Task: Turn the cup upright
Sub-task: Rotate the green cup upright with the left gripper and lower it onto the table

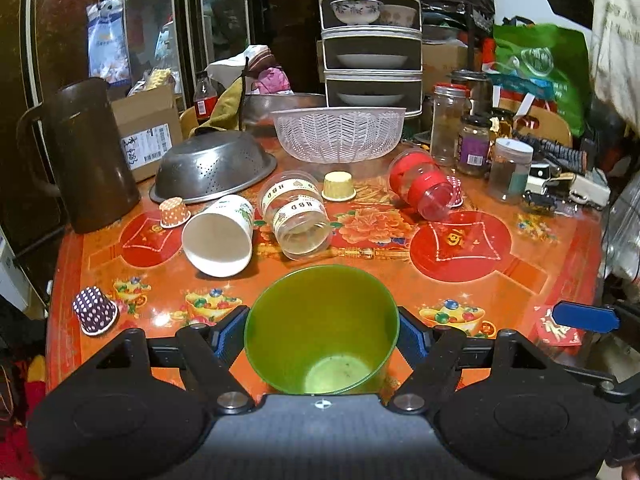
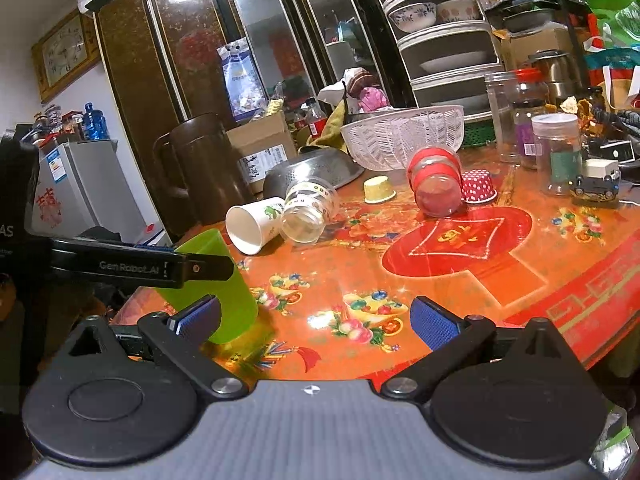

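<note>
Green cup (image 1: 322, 330) sits clamped between the blue pads of the left gripper (image 1: 322, 334), mouth up, at the near edge of the orange table (image 1: 520, 264). Over to its right the right gripper (image 2: 314, 322) hangs above the tabletop with its jaws spread wide and nothing between them. Farther back, a white paper cup (image 1: 218, 236) lies on its side, with a clear jar (image 1: 296, 214) tipped over just beside it.

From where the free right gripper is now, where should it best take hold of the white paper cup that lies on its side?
Judging by its pose, grip the white paper cup across its mid wall, coming from above with the right gripper. Its open mouth faces the camera and a clear jar lies against its right side.
</note>
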